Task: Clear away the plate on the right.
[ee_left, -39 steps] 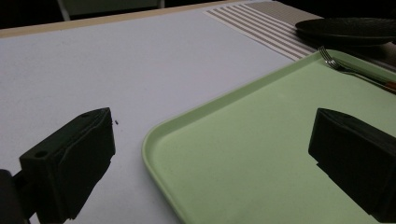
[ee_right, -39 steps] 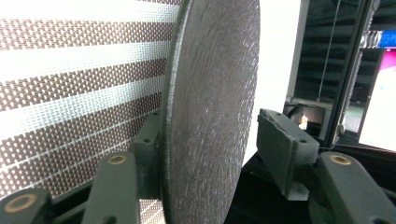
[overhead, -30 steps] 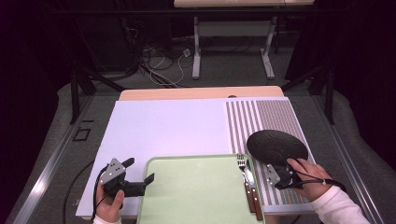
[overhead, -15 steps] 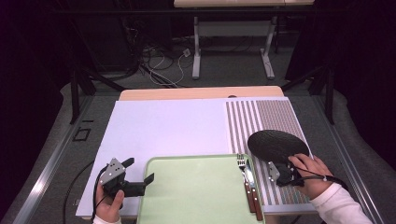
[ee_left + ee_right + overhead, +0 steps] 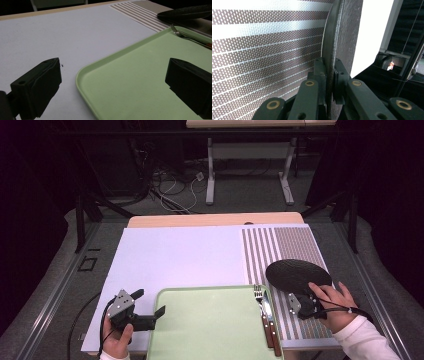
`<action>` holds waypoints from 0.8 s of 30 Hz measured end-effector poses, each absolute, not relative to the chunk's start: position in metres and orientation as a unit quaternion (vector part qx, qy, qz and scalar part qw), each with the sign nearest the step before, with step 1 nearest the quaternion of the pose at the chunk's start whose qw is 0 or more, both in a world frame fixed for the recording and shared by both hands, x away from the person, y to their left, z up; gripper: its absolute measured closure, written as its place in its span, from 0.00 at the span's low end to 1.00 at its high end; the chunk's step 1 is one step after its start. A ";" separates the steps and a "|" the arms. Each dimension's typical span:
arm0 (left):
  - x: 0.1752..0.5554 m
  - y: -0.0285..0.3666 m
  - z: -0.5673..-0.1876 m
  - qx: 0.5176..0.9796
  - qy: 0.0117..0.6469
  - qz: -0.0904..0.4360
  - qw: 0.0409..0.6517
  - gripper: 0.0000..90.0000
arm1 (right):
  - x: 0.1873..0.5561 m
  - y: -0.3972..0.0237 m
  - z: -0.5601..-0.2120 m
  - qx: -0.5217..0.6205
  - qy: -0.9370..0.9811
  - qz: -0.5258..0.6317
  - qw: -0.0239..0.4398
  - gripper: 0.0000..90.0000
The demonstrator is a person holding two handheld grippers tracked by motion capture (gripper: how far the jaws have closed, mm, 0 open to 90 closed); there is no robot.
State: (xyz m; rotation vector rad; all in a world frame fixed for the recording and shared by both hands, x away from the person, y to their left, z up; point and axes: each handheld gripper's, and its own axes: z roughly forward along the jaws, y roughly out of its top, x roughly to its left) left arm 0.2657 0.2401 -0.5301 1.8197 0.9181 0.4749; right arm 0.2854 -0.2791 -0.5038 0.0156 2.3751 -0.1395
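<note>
Right tongs (image 5: 329, 75) have just been closing and now pinch the near rim of our black plate (image 5: 298, 275) on the striped mat (image 5: 280, 245), left tongs (image 5: 148, 307) gape at the tray's (image 5: 210, 330) corner; the plate awaits moving.

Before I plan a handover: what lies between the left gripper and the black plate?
In the high view, the green tray with a fork and knife lies between the left gripper and black plate.

Plate (image 5: 298, 275) black, matt, rough-grained; tray (image 5: 210, 330) smooth green plastic; placemat (image 5: 292, 245) woven.
</note>
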 end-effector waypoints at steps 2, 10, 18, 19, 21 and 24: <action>0.266 0.240 -0.530 0.753 0.380 0.197 0.501 0.01 | 0.286 -0.280 -0.504 0.003 0.926 -0.054 0.373 0.93; 0.266 0.240 -0.530 0.751 0.381 0.196 0.502 0.01 | 0.285 -0.281 -0.503 0.014 0.926 -0.054 0.374 0.94; 0.266 0.240 -0.530 0.751 0.382 0.196 0.502 0.01 | 0.284 -0.287 -0.503 0.014 0.923 -0.028 0.384 0.94; 0.266 0.240 -0.531 0.750 0.383 0.196 0.502 0.01 | 0.282 -0.287 -0.503 0.022 0.923 -0.028 0.382 0.94; 0.266 0.240 -0.531 0.750 0.383 0.196 0.502 0.01 | 0.284 -0.289 -0.505 0.008 0.918 -0.003 0.398 0.94; 0.266 0.240 -0.530 0.751 0.383 0.196 0.501 0.01 | 0.284 -0.288 -0.500 0.027 0.925 -0.019 0.377 0.94</action>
